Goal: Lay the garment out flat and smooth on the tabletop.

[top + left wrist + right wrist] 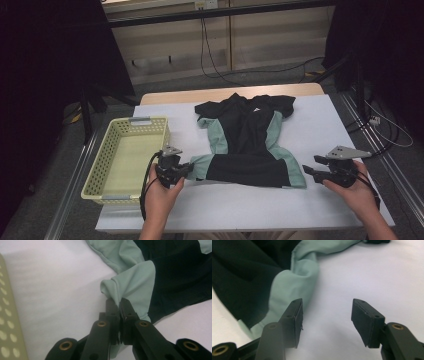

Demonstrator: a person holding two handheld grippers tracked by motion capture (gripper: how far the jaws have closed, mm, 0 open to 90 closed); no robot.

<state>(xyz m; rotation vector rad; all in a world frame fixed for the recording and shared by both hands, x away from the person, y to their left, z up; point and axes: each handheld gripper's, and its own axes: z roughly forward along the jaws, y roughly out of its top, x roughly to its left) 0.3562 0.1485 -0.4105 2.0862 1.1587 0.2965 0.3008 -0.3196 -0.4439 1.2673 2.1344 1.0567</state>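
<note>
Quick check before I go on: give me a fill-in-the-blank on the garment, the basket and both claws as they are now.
1. The left claw is shut on a ____ green corner of the garment.
2. The right claw stands ____, with nothing between its jaws.
3. The yellow basket sits beside the ____ claw.
4. Apart from its green panels, the garment is ____.

Missing words: mint; open; left; black
</note>
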